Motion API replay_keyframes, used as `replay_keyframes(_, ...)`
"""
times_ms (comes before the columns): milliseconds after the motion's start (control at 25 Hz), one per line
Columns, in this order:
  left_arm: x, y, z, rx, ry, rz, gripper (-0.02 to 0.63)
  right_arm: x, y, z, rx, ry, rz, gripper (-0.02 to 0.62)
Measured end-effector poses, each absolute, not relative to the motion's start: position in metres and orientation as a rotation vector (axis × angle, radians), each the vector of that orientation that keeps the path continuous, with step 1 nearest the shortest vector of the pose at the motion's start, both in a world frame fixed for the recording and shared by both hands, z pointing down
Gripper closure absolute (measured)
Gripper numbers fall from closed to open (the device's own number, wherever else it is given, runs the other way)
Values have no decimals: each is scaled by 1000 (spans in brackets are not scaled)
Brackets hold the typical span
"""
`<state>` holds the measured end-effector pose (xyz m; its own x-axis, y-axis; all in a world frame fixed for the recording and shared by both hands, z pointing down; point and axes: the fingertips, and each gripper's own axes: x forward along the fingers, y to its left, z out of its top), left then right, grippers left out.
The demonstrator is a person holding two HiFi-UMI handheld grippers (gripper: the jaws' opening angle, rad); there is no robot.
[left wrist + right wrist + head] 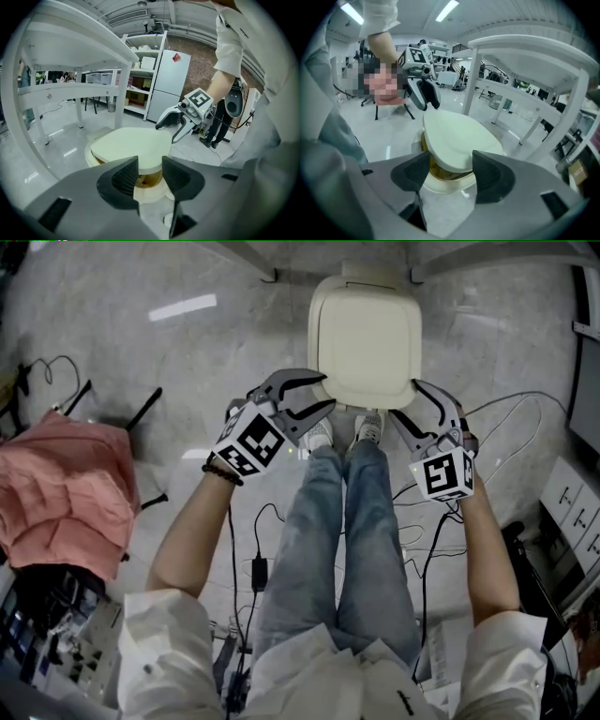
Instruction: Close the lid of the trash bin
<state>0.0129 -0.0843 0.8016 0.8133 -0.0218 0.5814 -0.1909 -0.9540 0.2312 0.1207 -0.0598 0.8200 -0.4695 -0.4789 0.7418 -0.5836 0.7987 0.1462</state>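
A cream trash bin stands on the floor just past my shoes, with its lid lying over it. In both gripper views the lid sits slightly raised at the near edge, and a dark yellow gap shows beneath it. My left gripper is at the lid's near left corner, jaws apart, the lid's edge just beyond the pads. At the near right corner, my right gripper is open wider, nothing pressed between its pads.
The bin stands under a white table whose legs flank it. A red cloth lies over a seat at the left. Cables trail on the floor around my legs. A fridge and shelves stand behind.
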Motion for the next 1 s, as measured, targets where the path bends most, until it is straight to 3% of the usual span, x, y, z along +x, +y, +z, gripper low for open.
replay_keyframes(480, 16, -78, 825, 2686, -170, 951, 468, 117, -56, 836, 779, -2166, 316, 291)
replay_keyframes(720, 22, -74, 832, 2687, -178, 1000, 515, 114, -54, 840, 784, -2174, 411, 293)
replay_keyframes(1000, 29, -73, 840, 2671, -199, 1041, 532, 112, -53, 842, 789, -2176, 470, 327)
